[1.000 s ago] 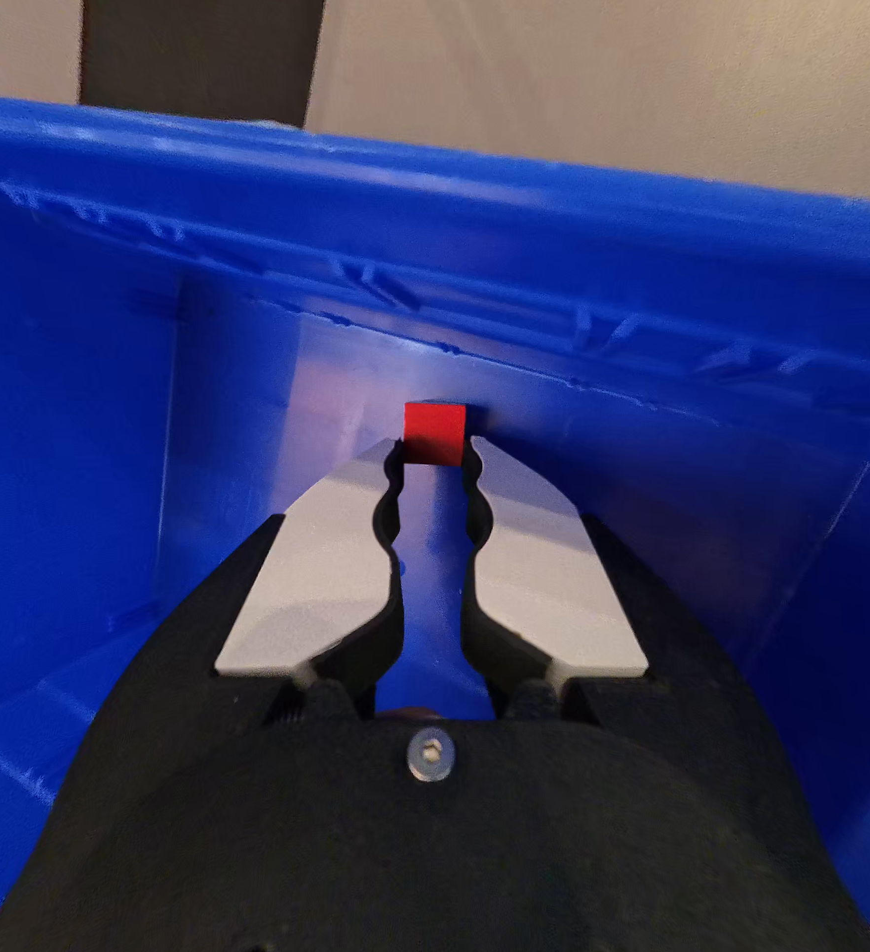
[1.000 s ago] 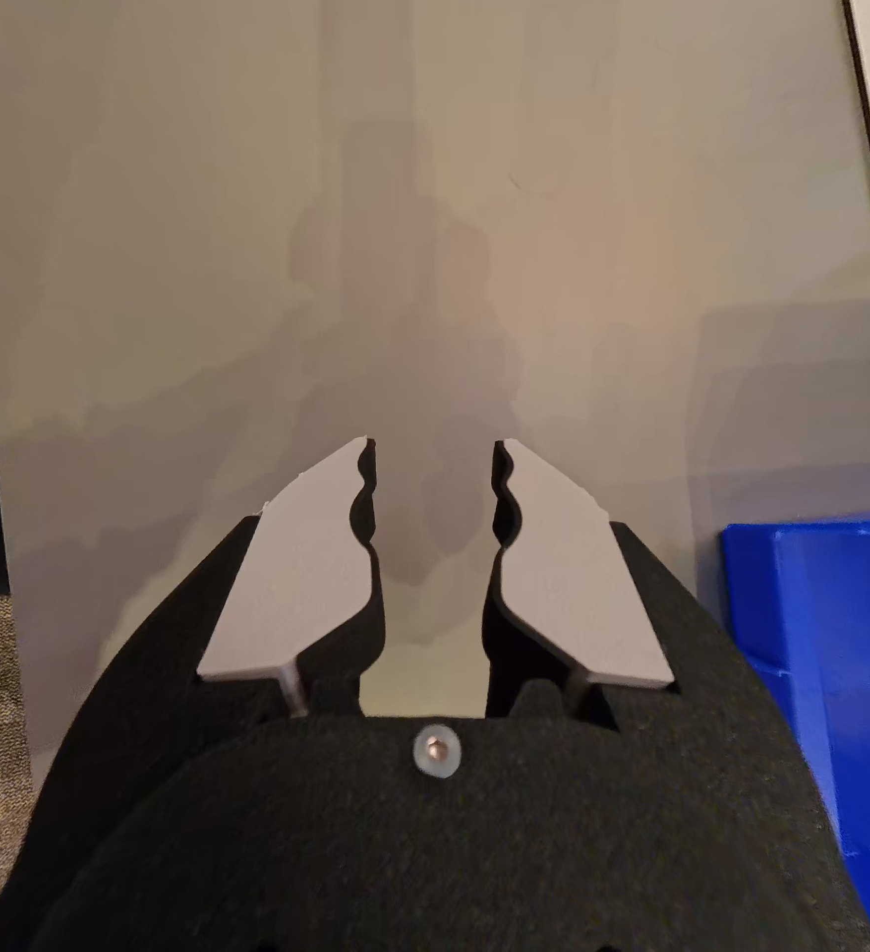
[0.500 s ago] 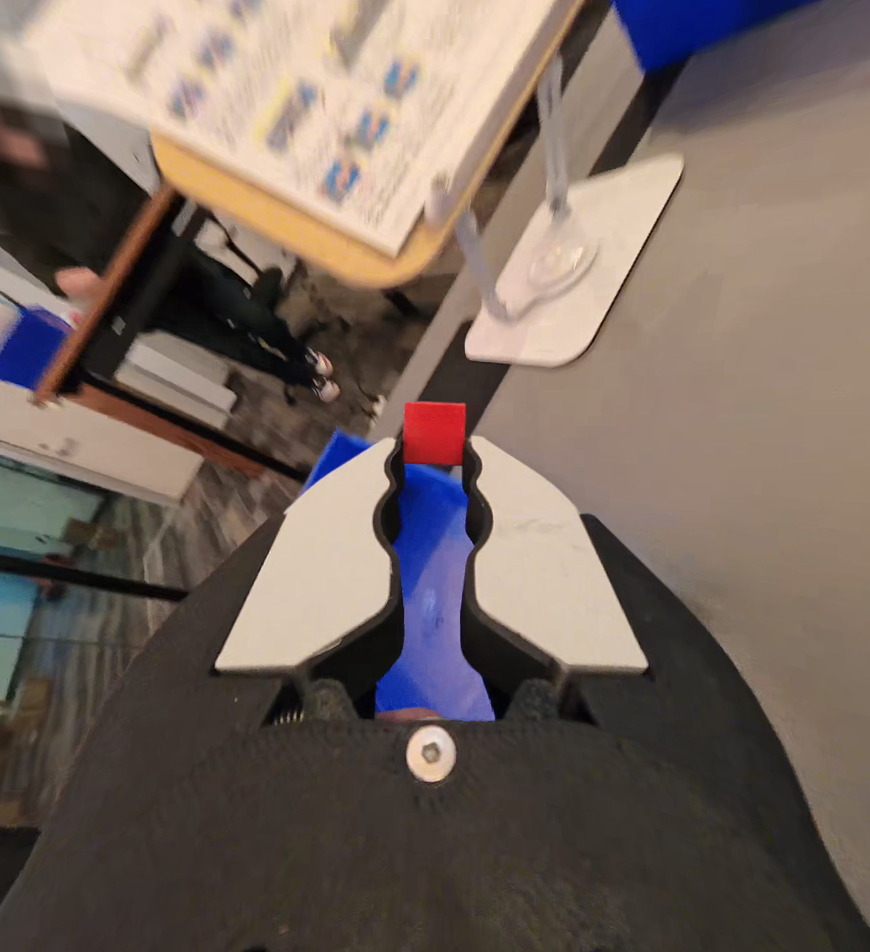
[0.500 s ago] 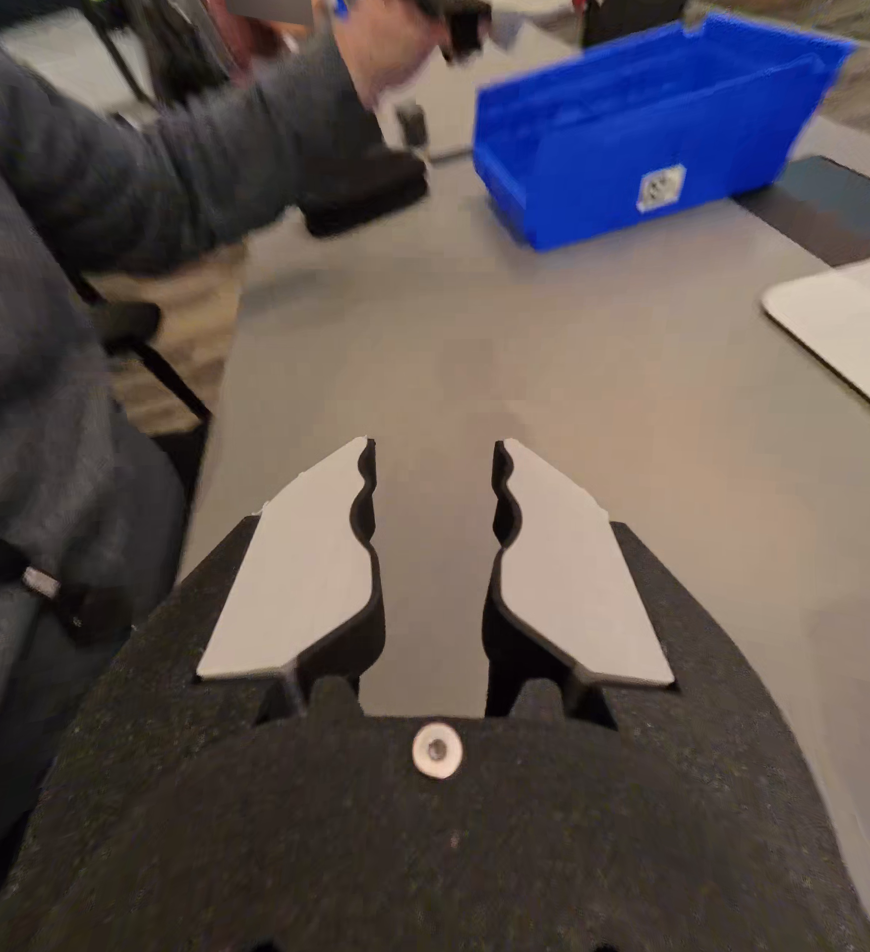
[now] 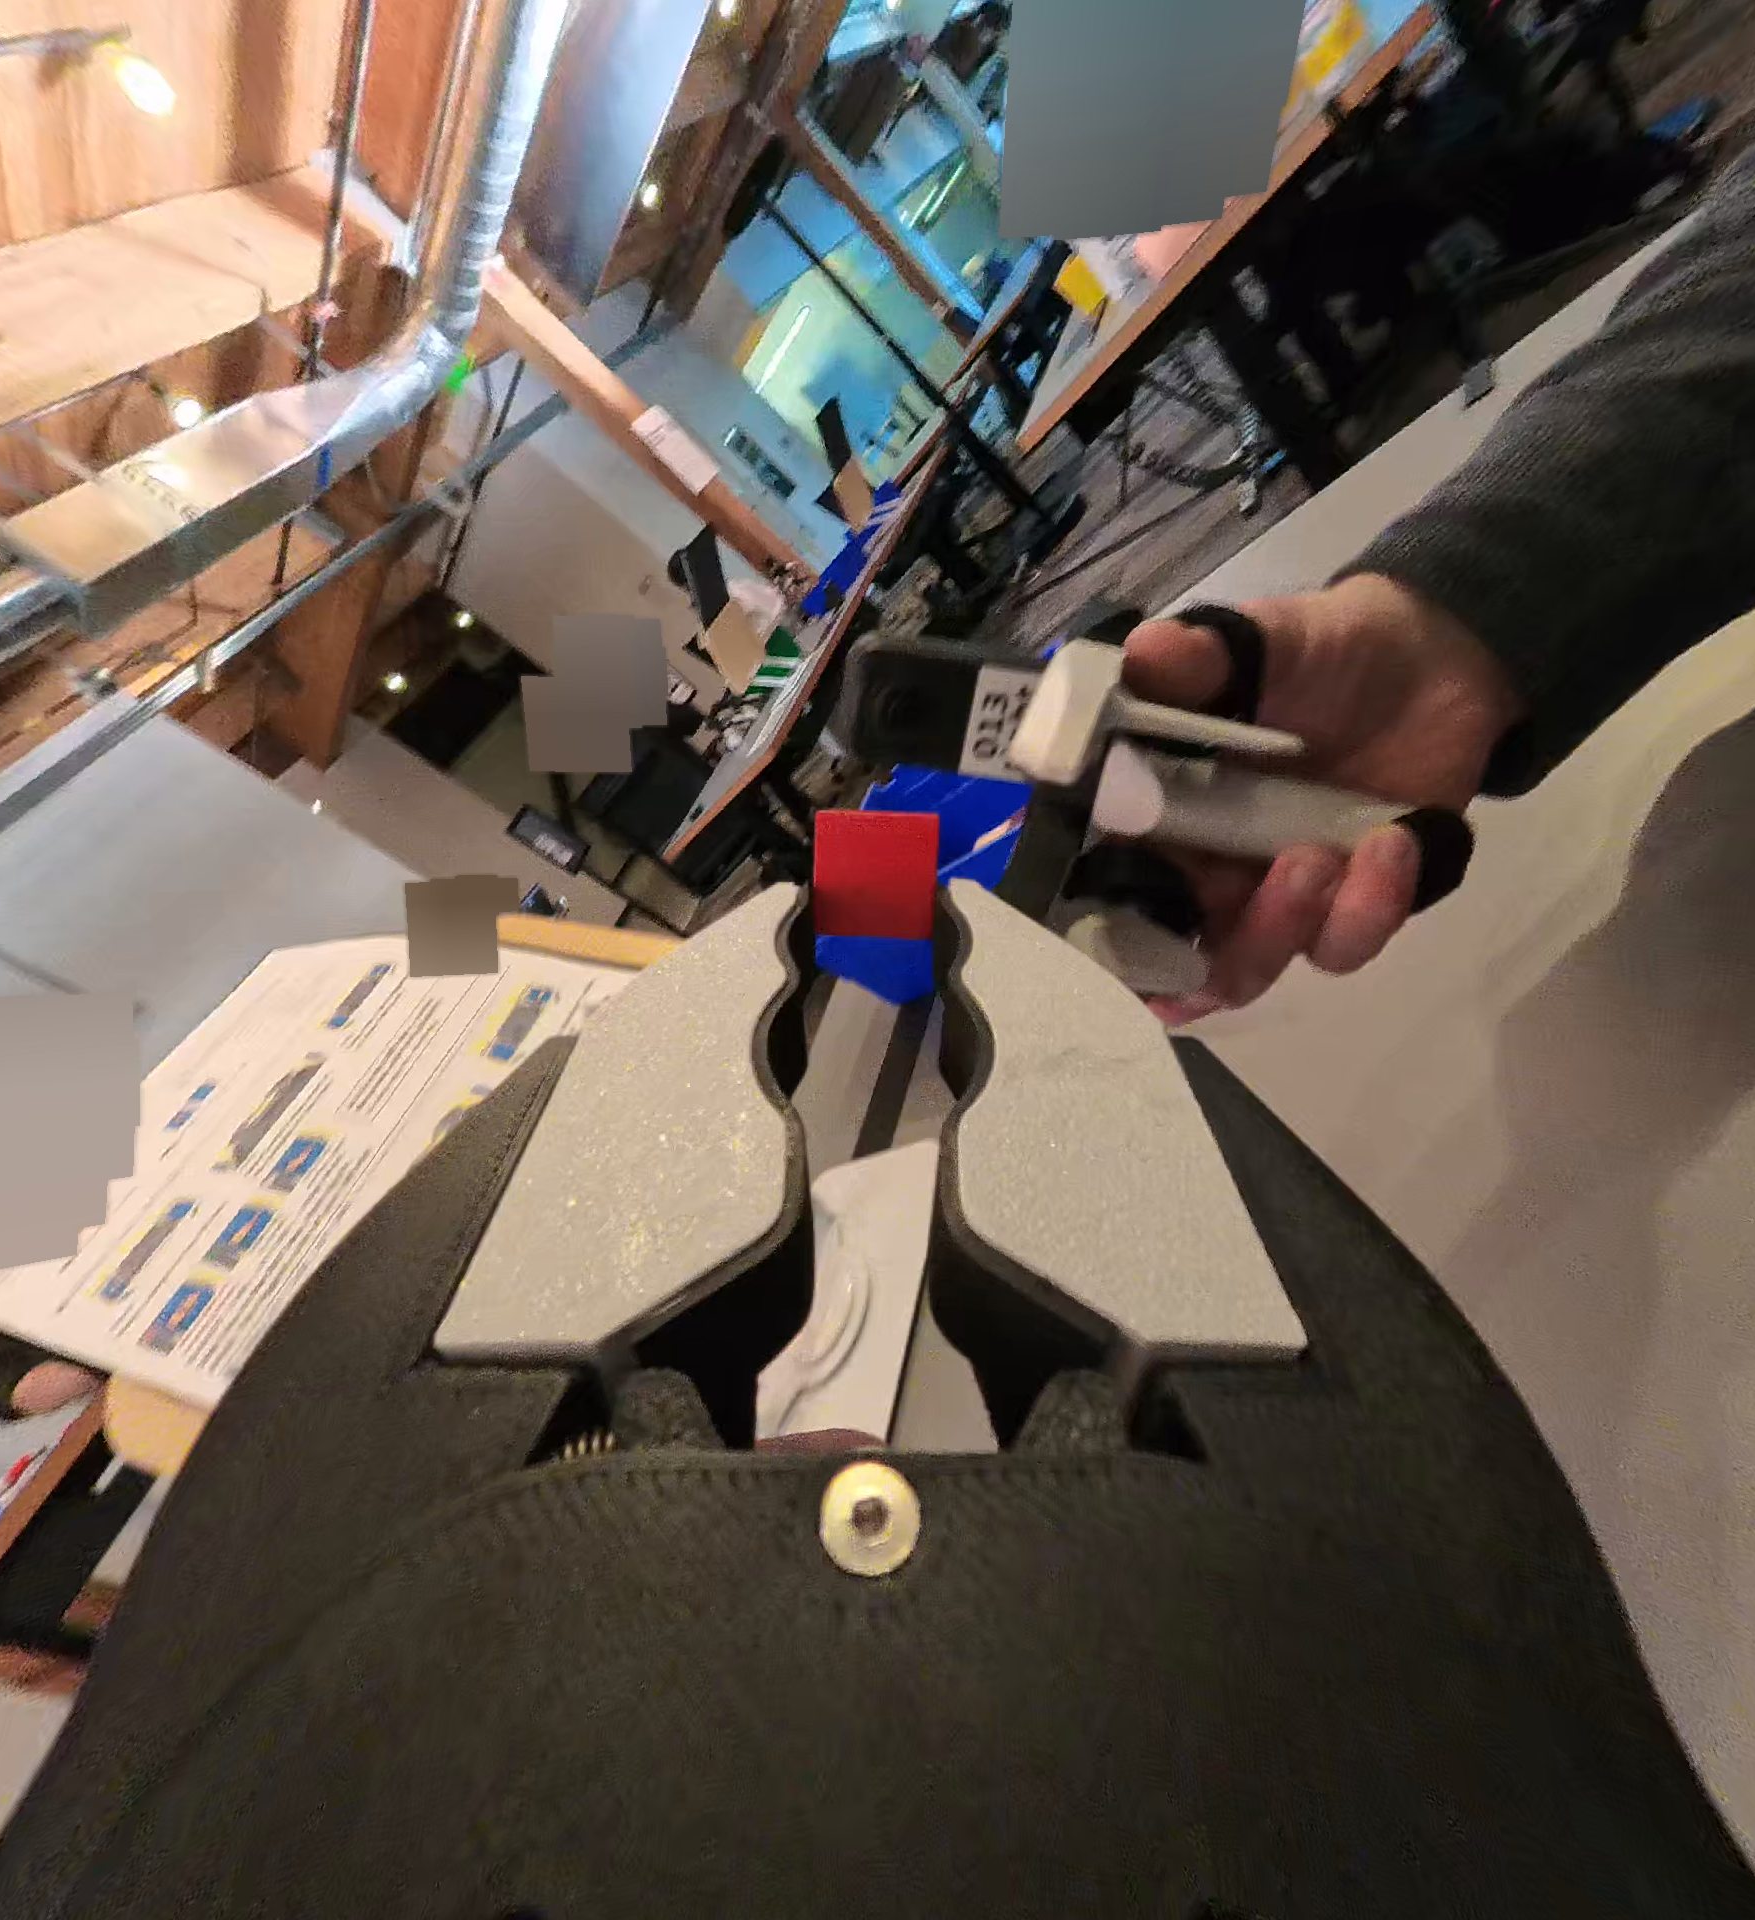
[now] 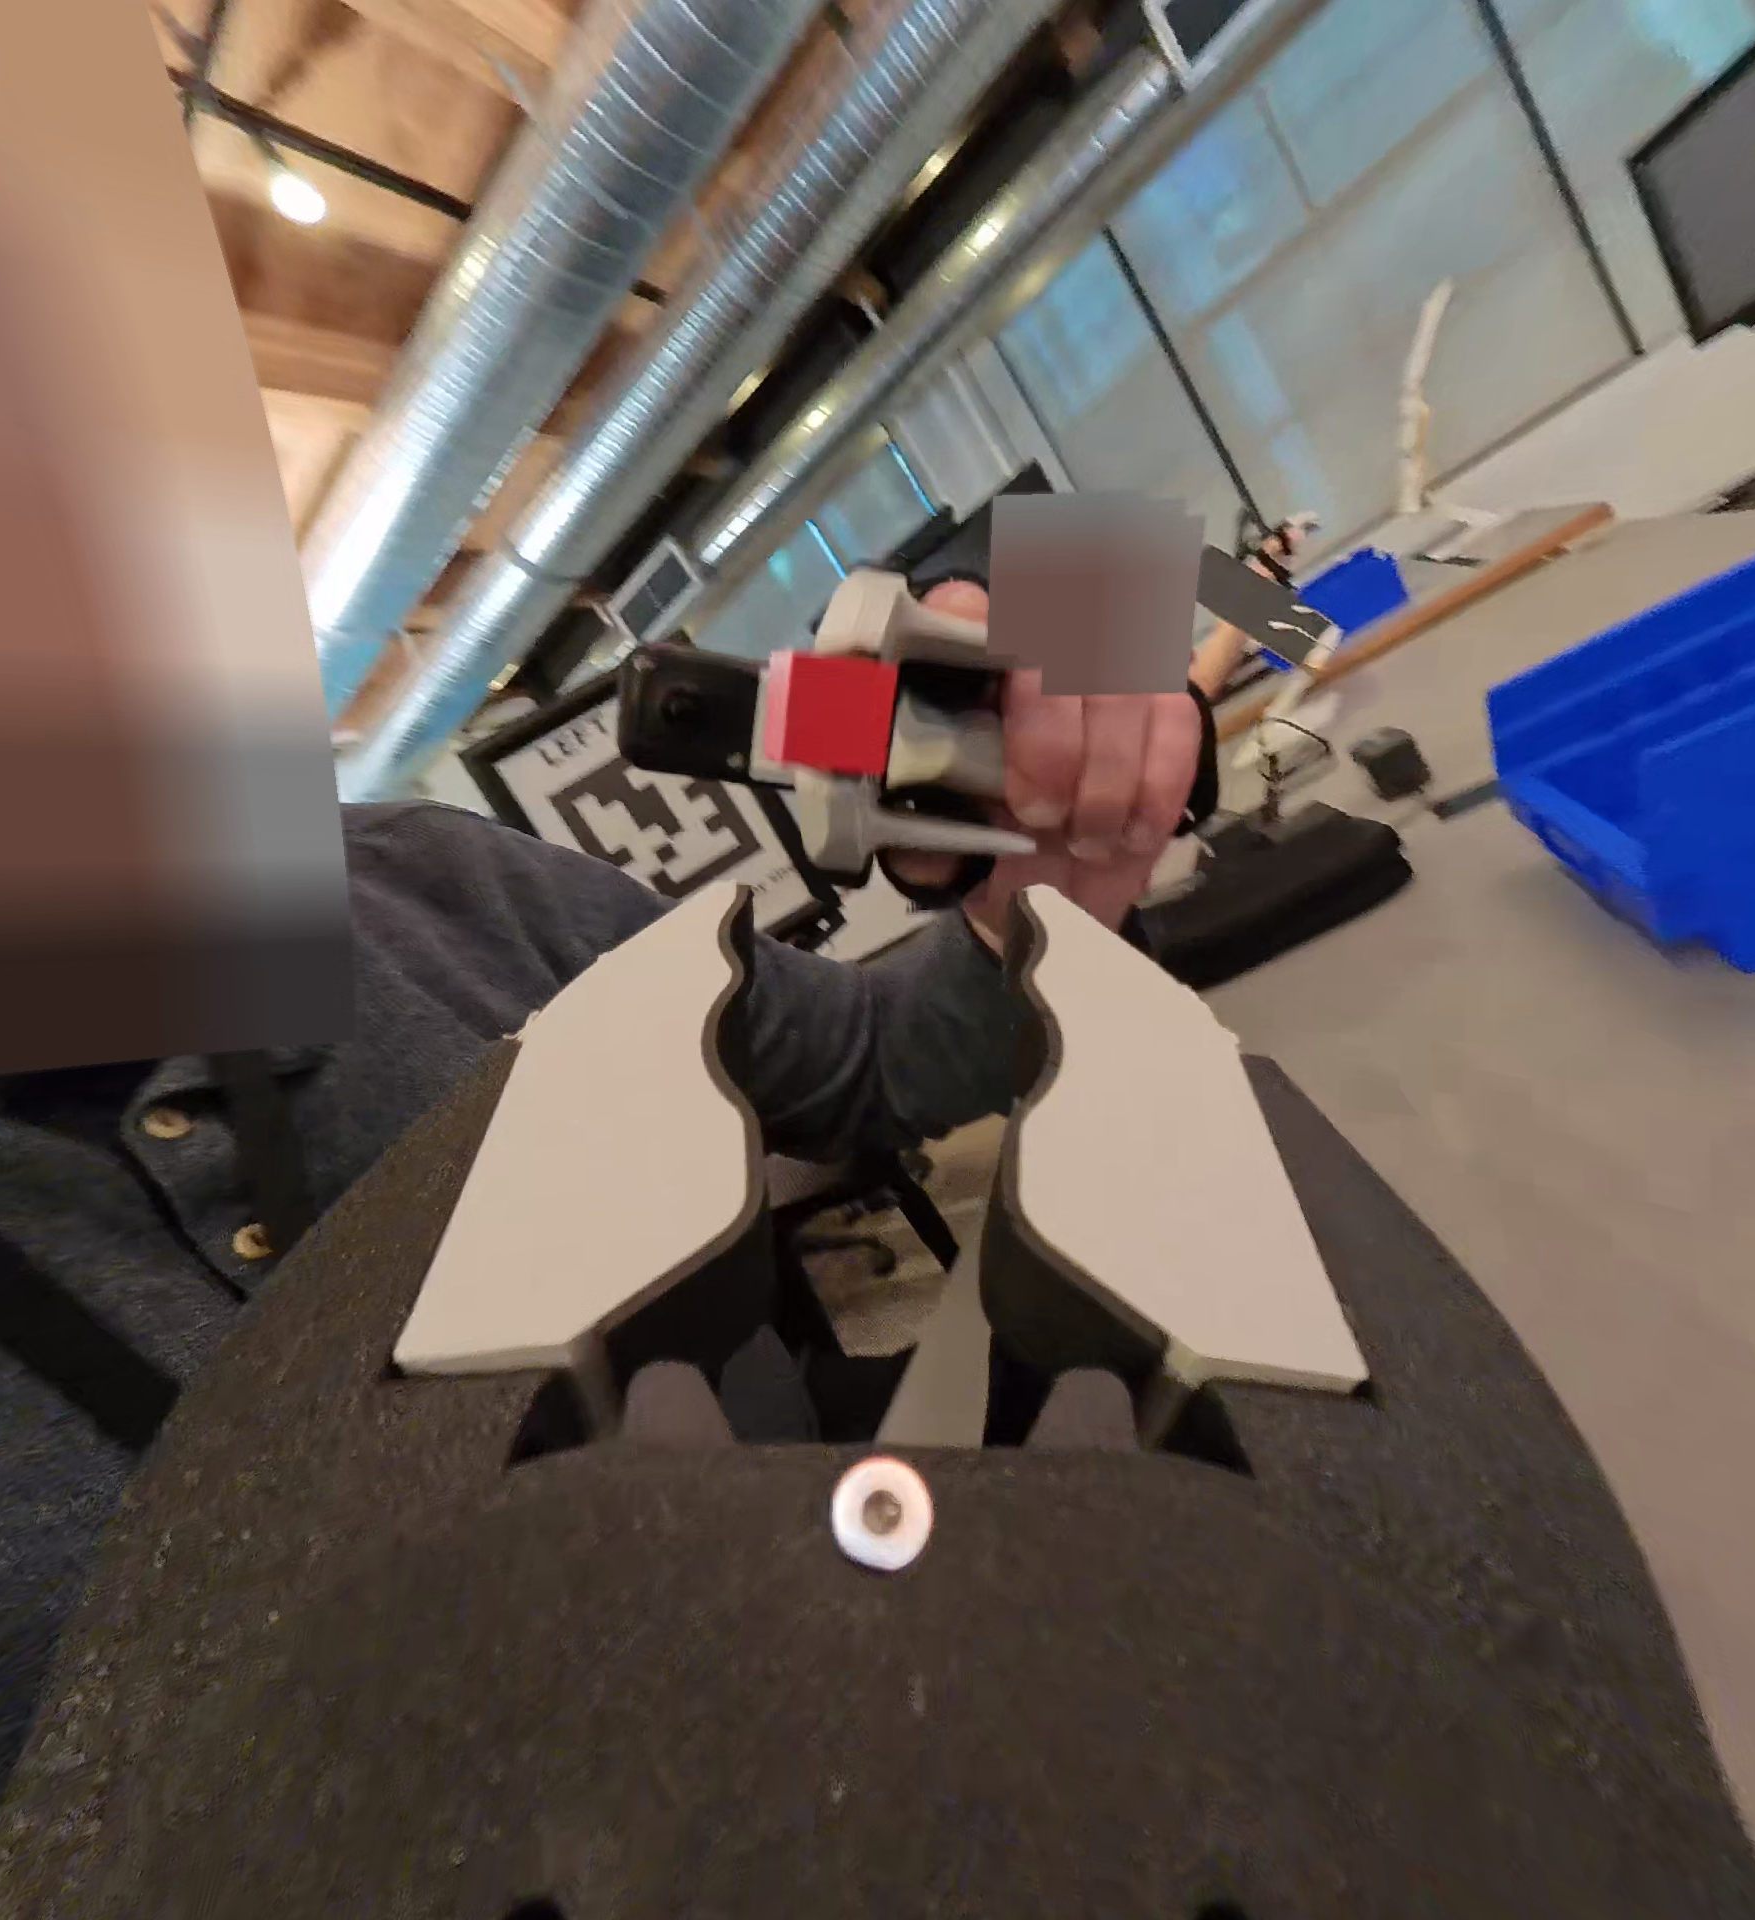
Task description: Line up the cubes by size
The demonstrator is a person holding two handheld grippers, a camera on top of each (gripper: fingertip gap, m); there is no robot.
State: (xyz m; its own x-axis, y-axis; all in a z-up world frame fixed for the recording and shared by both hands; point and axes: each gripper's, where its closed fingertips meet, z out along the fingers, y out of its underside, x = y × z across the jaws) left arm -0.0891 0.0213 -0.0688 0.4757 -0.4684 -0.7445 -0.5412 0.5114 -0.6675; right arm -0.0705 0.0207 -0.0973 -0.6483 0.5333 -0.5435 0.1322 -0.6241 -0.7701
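One printed tag [image 5: 998, 719] on right gripper [image 6: 878, 914]

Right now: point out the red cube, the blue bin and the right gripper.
red cube [image 5: 873, 873]: left wrist view, on its front face.
blue bin [image 6: 1673, 790]: right wrist view, on its side wall.
right gripper [image 6: 878, 920]: right wrist view, midway between its open fingertips.

The left gripper [image 5: 875, 914] pinches a small red cube [image 5: 874, 873] between its fingertips, while the right gripper [image 5: 1081, 727], held by a hand [image 5: 1372, 769], is beyond it.
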